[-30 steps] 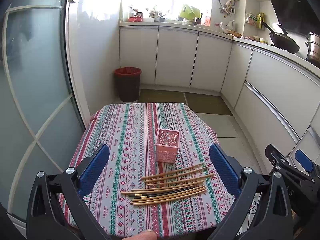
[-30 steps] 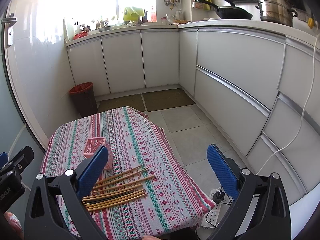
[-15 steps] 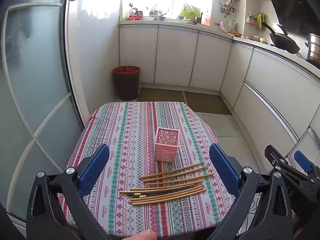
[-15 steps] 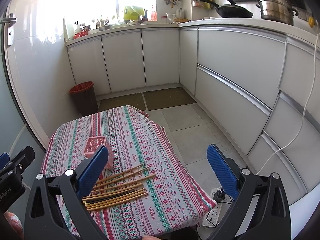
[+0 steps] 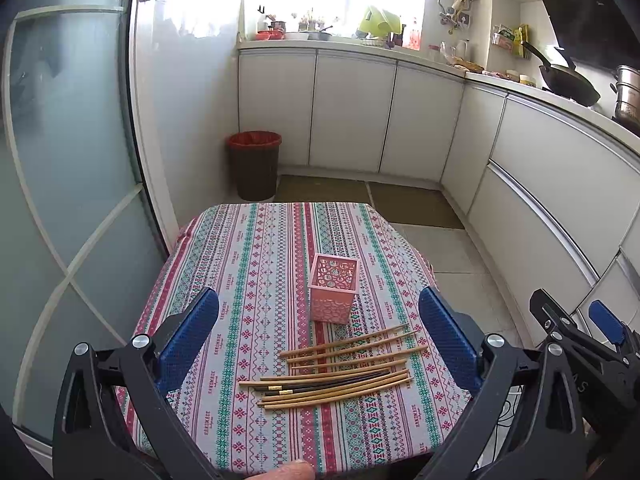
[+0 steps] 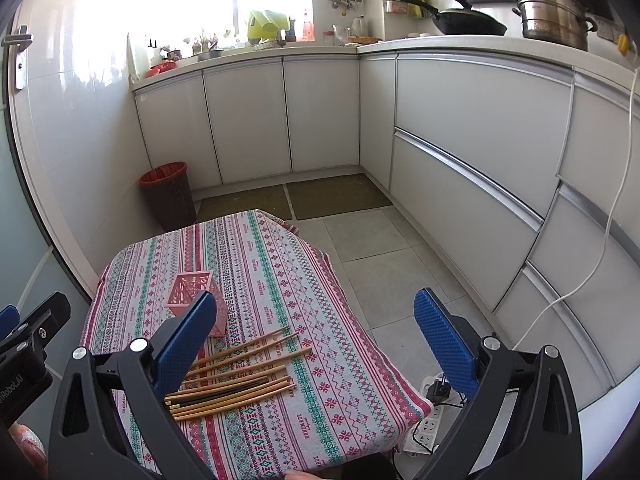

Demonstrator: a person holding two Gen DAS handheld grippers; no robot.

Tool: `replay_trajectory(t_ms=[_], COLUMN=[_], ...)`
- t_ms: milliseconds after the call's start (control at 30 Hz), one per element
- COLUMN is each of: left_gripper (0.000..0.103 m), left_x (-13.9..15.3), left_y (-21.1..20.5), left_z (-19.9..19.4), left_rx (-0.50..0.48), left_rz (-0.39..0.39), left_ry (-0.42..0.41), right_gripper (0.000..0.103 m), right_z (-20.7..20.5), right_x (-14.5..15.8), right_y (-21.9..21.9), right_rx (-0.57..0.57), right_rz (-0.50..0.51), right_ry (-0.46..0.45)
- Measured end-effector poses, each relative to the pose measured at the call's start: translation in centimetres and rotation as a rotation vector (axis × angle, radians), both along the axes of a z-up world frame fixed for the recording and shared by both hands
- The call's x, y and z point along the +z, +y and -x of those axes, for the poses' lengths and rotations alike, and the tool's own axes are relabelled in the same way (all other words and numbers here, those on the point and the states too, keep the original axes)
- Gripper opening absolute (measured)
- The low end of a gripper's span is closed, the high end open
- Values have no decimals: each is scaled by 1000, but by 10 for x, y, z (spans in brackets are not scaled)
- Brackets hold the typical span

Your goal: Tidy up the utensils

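Kitchen interior: a small worktop [image 5: 248, 264] covered with a striped, patterned cloth stands on a tiled floor between a frosted glass door on the left and white cabinets behind and to the right. Nearest to both cameras are the two hand-held grippers. The left gripper [image 5: 319, 332] is held above the near edge of the worktop with its blue-padded fingers [image 5: 188, 330] spread wide and nothing between them. The right gripper [image 6: 316, 336] is held beside it, over the right edge of the worktop; its fingers [image 6: 444, 340] are likewise spread wide and hold nothing. Next, the chopsticks [image 5: 340, 372] lie flat on the cloth in the near right part of the worktop, in a loose row of light wooden sticks with a dark pair among them. Their long axes run left to right, the right ends angled slightly away from the cameras. Just beyond them, apart from the sticks, a pink perforated holder [image 5: 333, 289] stands upright with its open top facing up; in the right wrist view the left finger partly covers this holder [image 6: 190, 286]. Farther back, a dark bin [image 5: 254, 164] with a red liner stands on the floor against the wall. On the rear counter sit a black wok [image 6: 460, 24] and a steel pot [image 6: 554, 20].
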State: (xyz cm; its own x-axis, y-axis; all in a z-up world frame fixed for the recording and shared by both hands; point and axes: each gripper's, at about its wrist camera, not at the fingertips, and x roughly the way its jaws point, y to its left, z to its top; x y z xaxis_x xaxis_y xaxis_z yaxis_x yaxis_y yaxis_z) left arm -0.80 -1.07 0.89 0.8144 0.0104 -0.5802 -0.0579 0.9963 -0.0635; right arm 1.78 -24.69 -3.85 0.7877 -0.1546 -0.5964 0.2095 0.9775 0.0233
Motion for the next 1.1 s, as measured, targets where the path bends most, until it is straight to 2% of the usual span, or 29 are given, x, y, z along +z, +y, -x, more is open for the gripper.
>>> replay_trajectory(t_ms=[433,633,700,800,933,1000,1100], left_gripper=[96,96,96,96,96,96,96], left_x=[-3,-12,-18,-23,-22,-24,-34], left_y=[0,-2,-5,-9,-16,-22,-43], left_z=[-3,-13,-21,-35,-61,-77,-103], left_rx=[-2,-23,-58,-120,-254,-296,-389], left_rz=[-2,8,17,21,90,119,115], left_ry=[13,51,72,71,48,49,101], right_gripper=[96,96,96,96,96,96,96], right_z=[0,-5,-7,-12,-17,-23,-33], right_x=[-1,-4,-6,-12,-30,-39,-51], right_y=[1,-5,-13,-44,-91,-102,-107], right_rx=[-1,-9,-18,-56,-139,-167,-188], right_rz=[-1,-22,-70,-249,-487,-519,-512], right_ry=[4,18,25,33,38,63,108])
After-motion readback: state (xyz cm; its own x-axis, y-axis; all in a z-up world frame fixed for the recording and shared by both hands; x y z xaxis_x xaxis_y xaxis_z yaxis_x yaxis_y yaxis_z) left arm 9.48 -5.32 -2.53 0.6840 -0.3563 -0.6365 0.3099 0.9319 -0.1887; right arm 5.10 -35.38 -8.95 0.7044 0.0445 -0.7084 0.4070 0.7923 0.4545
